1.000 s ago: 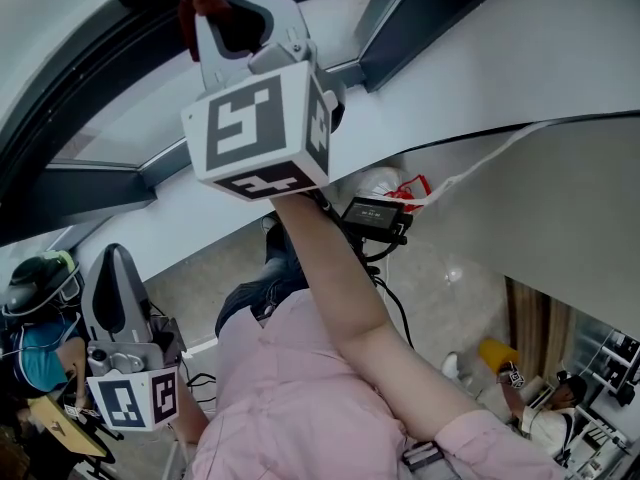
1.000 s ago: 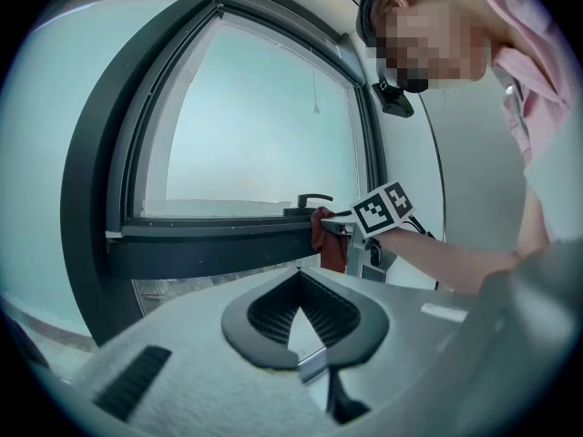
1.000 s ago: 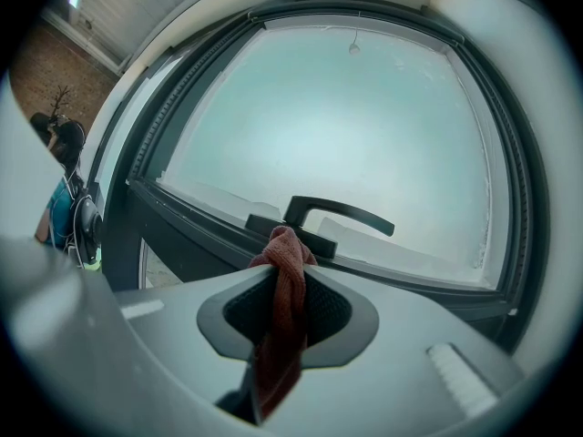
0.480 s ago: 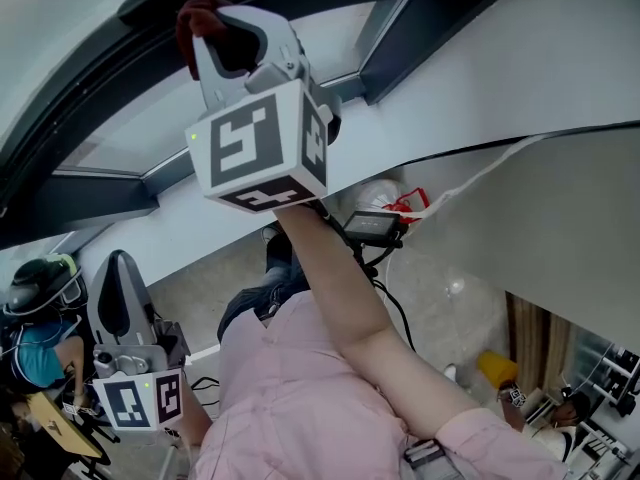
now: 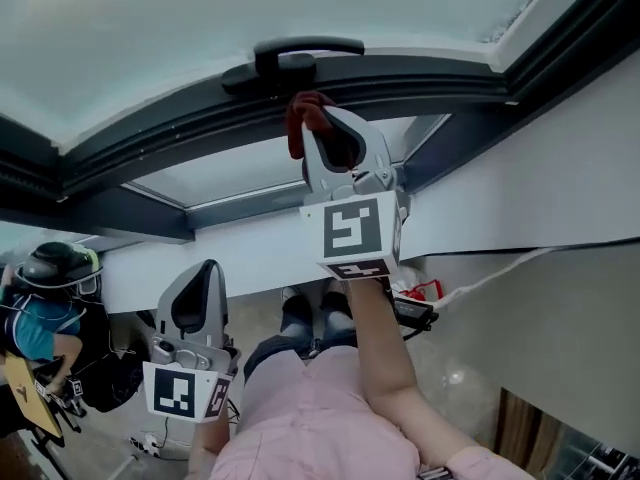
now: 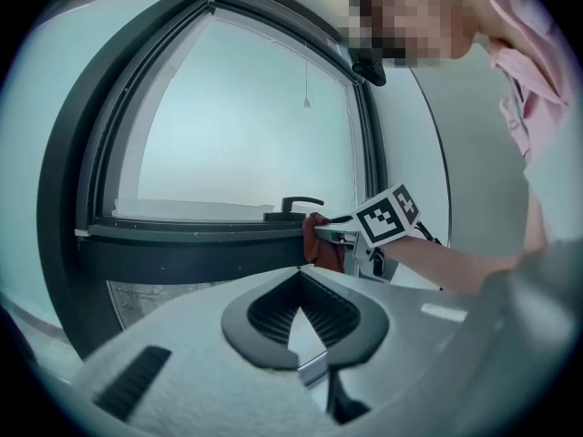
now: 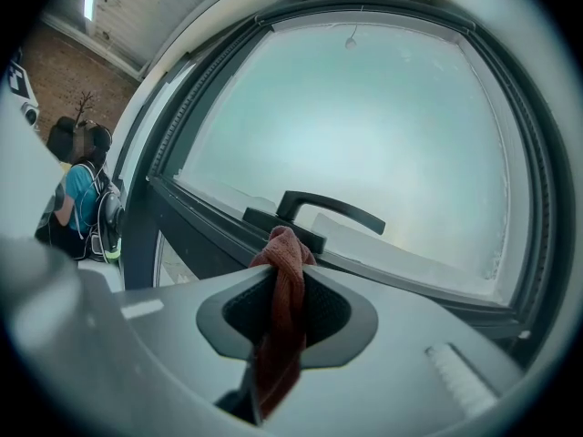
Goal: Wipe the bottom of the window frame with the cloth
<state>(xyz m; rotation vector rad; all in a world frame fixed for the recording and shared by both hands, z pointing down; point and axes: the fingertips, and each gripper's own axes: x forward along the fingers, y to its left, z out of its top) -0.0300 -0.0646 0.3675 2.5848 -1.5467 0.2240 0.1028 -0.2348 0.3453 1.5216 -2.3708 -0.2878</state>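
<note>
1. Step in hand, as I judge it: the wiping stroke along the bottom rail. To do it well, the cloth should stay flat on the rail under steady pressure. The stroke should run the rail's length and go round the handle base, not over it. The gripper's hard tips should stay off the paint.
2. Right gripper (image 7: 290, 280): jaws clamped on the cloth (image 7: 284, 248). A bunched fold sticks out past the tips and the tail hangs down behind them.
3. Left gripper (image 6: 301, 312): jaws closed, tips together, nothing between them. It is held low by the person's waist, well apart from the window, and takes no part in the wipe.
4. Cloth: dark red, towelling. Its front fold sits at the frame (image 7: 205, 230), just beside the handle (image 7: 328, 209). It looks to be touching the rail, though I cannot see how firmly.
5. Frame: dark metal, with a horizontal lower rail. The handle is black and lies level on that rail. Pale frosted glass sits above, with a second pane below.
6. Sill (image 5: 250, 253): white, under the frame.
7. Bystander (image 5: 45, 303): teal top, off to the left, well away from the work.
</note>
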